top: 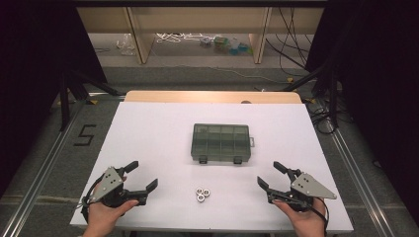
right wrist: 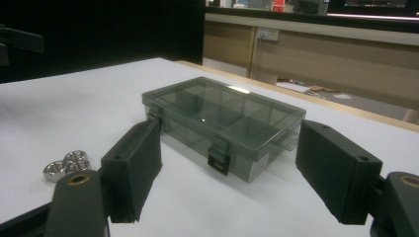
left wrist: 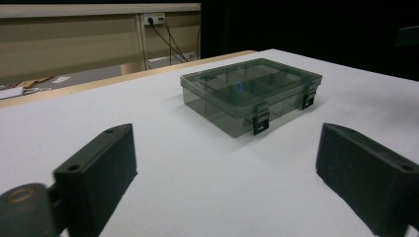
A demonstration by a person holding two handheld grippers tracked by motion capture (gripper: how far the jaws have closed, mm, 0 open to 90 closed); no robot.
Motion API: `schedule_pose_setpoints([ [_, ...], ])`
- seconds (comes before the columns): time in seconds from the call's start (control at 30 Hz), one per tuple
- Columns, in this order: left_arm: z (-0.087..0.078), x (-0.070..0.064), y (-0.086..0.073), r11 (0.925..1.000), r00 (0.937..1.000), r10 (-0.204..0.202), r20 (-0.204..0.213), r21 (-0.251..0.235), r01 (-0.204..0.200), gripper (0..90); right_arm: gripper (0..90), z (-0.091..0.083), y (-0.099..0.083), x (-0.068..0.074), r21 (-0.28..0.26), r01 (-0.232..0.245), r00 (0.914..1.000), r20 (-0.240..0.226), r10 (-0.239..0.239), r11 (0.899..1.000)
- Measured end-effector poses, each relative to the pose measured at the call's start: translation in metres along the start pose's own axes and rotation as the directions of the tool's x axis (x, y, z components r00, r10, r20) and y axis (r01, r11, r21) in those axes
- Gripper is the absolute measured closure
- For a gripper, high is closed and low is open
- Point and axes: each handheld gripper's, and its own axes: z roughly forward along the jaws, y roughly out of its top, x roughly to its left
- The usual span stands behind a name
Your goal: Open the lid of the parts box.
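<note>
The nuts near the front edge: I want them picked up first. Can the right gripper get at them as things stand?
Probably yes. The right gripper is open, and only bare table lies between it and the nuts; the compartment box sits farther back, out of the way.

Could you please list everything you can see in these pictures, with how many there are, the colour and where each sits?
compartment box: one, smoky grey see-through plastic, lid shut with two dark latches on its near side, middle of the table.
nuts: three as far as I can tell, silver metal, clustered together near the front edge, between the two grippers.
table: one, white top with a pale wooden strip along the far edge.
shelving: light wood, behind the table, with cables and small items on the floor beneath.
floor marking: one black figure 5, left of the table.
left gripper: one, black with grey plate, jaws open, front left, held in a hand.
right gripper: one, black with grey plate, jaws open, front right, held in a hand.
</note>
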Motion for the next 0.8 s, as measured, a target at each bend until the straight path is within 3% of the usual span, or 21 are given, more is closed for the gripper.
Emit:
schedule_pose_setpoints([
  [0.1,0.001,0.0,0.0,0.9999,0.9999,-0.013,-0.006,0.001,0.013,16.4,27.9,0.0,-0.001,-0.002,-0.009,0.008,1.0,0.004,-0.008,1.0],
  [0.13,0.003,0.0,0.0,0.9998,0.9997,-0.019,-0.014,0.001,0.019,18.7,29.7,0.0,-0.001,-0.005,-0.018,0.032,0.9995,0.001,-0.032,0.999],
  [0.2,0.003,0.0,0.0,0.9994,0.9994,-0.032,-0.017,0.015,0.032,30.2,32.0,-0.001,-0.001,-0.005,-0.015,0.03,0.9993,0.023,-0.03,0.999],
  [0.23,0.003,0.0,0.0,0.9994,0.9994,-0.032,-0.017,0.015,0.032,37.0,34.0,-0.002,-0.002,-0.006,-0.012,0.026,0.9991,0.034,-0.026,1.0],
  [0.27,0.004,-0.001,0.0,0.9996,0.9998,-0.014,0.01,0.024,0.014,48.6,36.4,-0.003,-0.002,-0.006,-0.004,0.017,0.9991,0.039,-0.017,1.0],
  [0.33,0.004,-0.003,-0.002,0.9983,0.9994,0.0,0.034,0.058,-0.002,69.8,42.3,-0.001,-0.002,-0.007,-0.011,0.023,0.9996,0.019,-0.023,1.0],
  [0.37,0.004,-0.003,-0.002,0.9983,0.9994,0.0,0.034,0.058,-0.002,76.8,48.2,-0.001,-0.001,-0.008,-0.027,0.025,0.9993,0.03,-0.024,0.999],
  [0.4,0.003,-0.007,-0.002,0.9961,0.9987,0.006,0.051,0.088,-0.01,82.5,53.8,-0.002,0.001,-0.008,-0.005,0.004,0.9998,0.018,-0.004,1.0],
  [0.43,0.003,-0.007,-0.002,0.9961,0.9987,0.006,0.051,0.088,-0.01,87.2,53.8,-0.002,0.001,-0.008,-0.005,0.004,0.9998,0.018,-0.004,1.0],
  [0.47,0.002,-0.01,0.002,0.996,0.999,0.017,0.041,0.087,-0.02,89.9,65.0,0.001,0.002,-0.007,-0.022,0.024,0.9991,0.035,-0.023,0.999],
  [0.6,0.006,-0.013,0.008,0.9944,0.9993,0.025,0.029,0.102,-0.028,90.0,84.5,0.002,0.005,-0.007,0.015,0.034,0.999,0.029,-0.035,0.999],
  [0.63,0.006,-0.013,0.008,0.9944,0.9993,0.025,0.029,0.102,-0.028,90.0,84.5,0.002,0.005,-0.007,0.015,0.034,0.999,0.029,-0.035,0.999],
  [0.67,0.013,-0.014,0.009,0.9917,0.9998,0.013,0.018,0.128,-0.015,90.0,90.0,0.003,0.007,-0.009,0.046,0.043,0.9974,0.056,-0.046,0.998],
  [0.77,0.026,-0.013,0.011,0.9877,0.9998,0.0,0.02,0.156,-0.003,90.0,90.0,0.006,0.009,-0.012,0.069,0.04,0.9974,0.058,-0.044,0.997],
  [0.8,0.03,-0.012,0.012,0.9856,0.9996,0.014,0.024,0.168,-0.018,90.0,90.0,0.008,0.009,-0.012,0.079,0.035,0.9971,0.065,-0.04,0.996],
])
